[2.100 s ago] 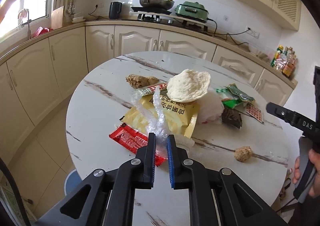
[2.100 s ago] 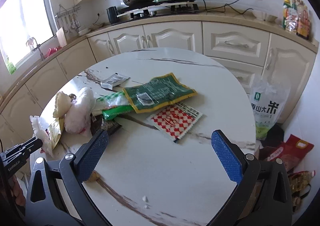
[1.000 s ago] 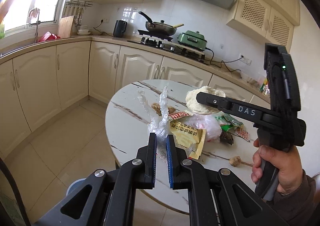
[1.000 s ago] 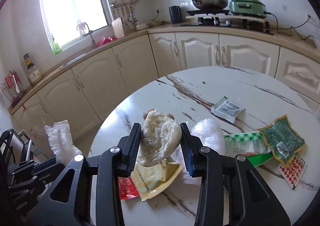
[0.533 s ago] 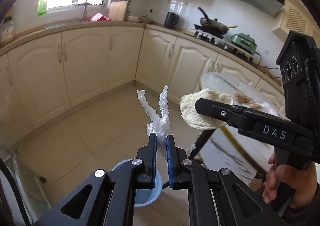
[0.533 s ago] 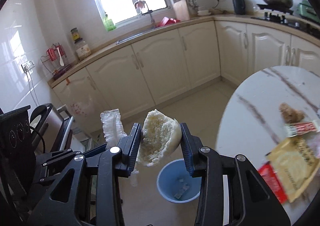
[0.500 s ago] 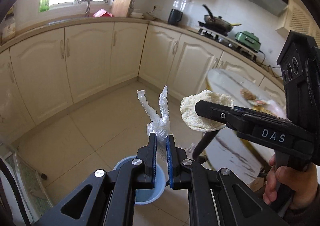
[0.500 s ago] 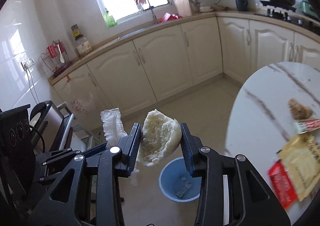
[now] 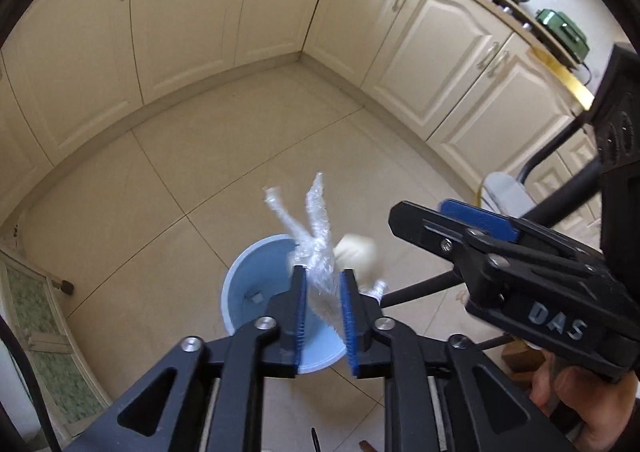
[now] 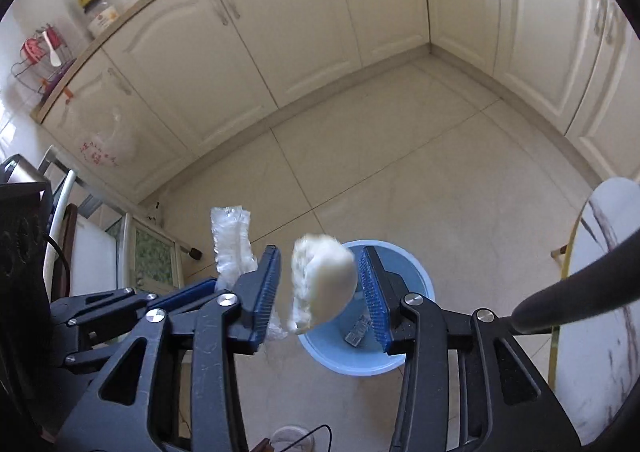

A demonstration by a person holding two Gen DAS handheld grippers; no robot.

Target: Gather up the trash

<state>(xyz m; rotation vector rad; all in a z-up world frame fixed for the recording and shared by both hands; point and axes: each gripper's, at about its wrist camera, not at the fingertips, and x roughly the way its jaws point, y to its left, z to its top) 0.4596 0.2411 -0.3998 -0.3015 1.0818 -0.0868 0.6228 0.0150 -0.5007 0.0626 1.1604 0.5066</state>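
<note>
A light blue bin (image 9: 234,292) stands on the tiled floor below both grippers. My left gripper (image 9: 323,272) points down over it and its jaws are opening. The crumpled clear plastic wrap (image 9: 316,248) stands loosely between its blue pads. My right gripper (image 10: 319,252) hangs over the bin (image 10: 424,284) with its jaws opening too. The white bun (image 10: 324,284) is between the pads with a gap on each side, and it looks to be dropping. In the left wrist view the bun (image 9: 356,252) sits just over the bin's rim, beside the right gripper (image 9: 418,212).
Cream cabinets (image 9: 224,12) curve around the floor. A marble table edge (image 10: 600,292) is on the right, a small glass-door unit (image 9: 28,312) on the left. A wrapper scrap (image 10: 358,330) lies in the bin. A hand (image 9: 580,408) holds the right gripper.
Both grippers swung from the table down over the blue bin. Both pairs of jaws parted. The bun has come free of the right pads and the wrap sits loose.
</note>
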